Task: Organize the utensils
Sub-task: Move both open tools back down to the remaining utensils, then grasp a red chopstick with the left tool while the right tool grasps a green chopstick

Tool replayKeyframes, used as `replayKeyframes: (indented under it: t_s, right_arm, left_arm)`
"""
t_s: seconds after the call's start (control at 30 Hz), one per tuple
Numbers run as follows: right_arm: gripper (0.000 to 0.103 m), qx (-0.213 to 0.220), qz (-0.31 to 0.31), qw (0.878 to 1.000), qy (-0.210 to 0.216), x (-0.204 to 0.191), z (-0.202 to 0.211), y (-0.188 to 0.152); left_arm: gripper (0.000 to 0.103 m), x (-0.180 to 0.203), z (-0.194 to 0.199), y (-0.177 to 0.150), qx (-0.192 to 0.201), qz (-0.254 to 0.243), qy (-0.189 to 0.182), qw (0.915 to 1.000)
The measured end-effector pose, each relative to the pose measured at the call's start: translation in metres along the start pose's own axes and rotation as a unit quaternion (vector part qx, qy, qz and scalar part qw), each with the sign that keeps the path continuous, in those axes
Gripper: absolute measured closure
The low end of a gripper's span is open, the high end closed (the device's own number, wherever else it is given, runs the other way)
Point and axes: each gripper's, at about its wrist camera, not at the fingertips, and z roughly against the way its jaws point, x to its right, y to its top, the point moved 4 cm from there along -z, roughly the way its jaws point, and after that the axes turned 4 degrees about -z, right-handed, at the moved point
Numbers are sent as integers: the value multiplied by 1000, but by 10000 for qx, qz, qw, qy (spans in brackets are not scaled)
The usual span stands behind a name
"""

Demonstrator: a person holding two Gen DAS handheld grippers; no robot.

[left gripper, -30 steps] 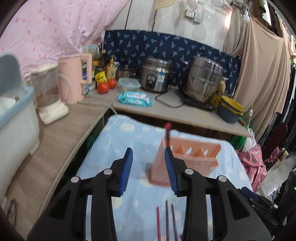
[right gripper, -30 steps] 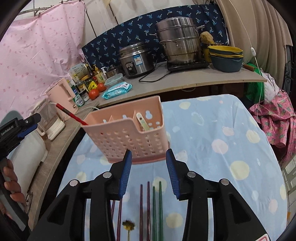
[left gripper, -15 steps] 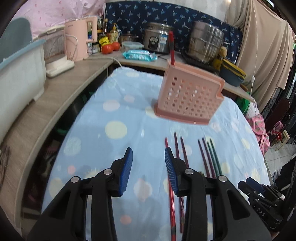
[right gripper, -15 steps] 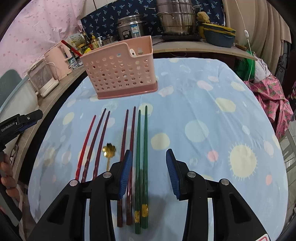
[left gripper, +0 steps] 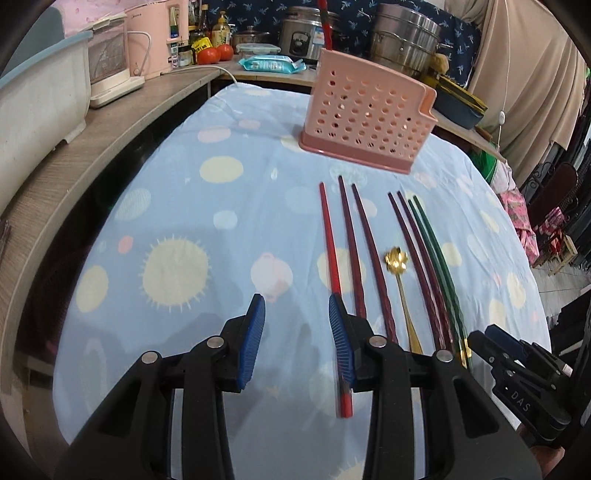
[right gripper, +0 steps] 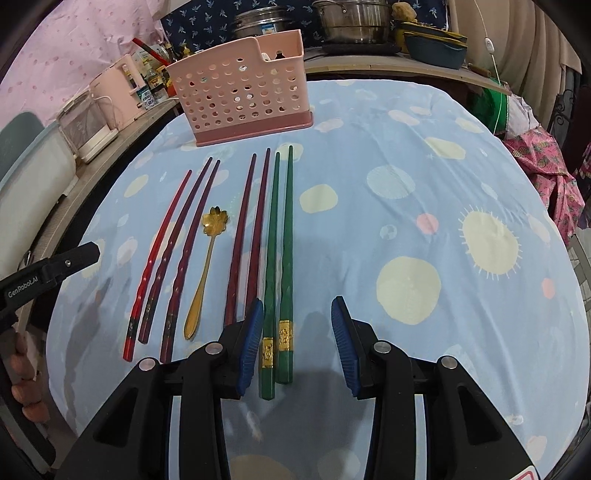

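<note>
Wooden counter (left gripper: 110,122) along wall; navy patterned backsplash (left gripper: 258,11); beige curtain (left gripper: 517,74) right.

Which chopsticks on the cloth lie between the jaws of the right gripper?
The green chopsticks, the rightmost pair in the row; the red and maroon ones lie further left, outside the closing jaws.

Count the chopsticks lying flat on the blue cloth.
7: one bright red chopstick leftmost, two dark maroon chopsticks beside it, two more maroon chopsticks right of the gold spoon, two green chopsticks rightmost.
</note>
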Motion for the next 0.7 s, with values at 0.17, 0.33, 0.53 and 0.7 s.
replayKeyframes:
  t_s: [0.17,0.33,0.53,0.7]
  right_arm:
    - [72,27,84,9999,-92,0,0,-5]
    - [78,-5,50,9999,-120,4,-2,-7]
    - [80,-28,77,9999,-106,4,-3,-10]
    - [86,-88,143,9998,-104,0,-6,-13]
  left_arm:
    - [62,7,-1,-13,-78,-87,13,9999]
    - [62,13,-4,-20,-164,-151,-69,9997]
    - [58,20,-6,-28,-242,-223,-88,9994]
    - [58,21,-11,-34,-359,-214,-112,9991]
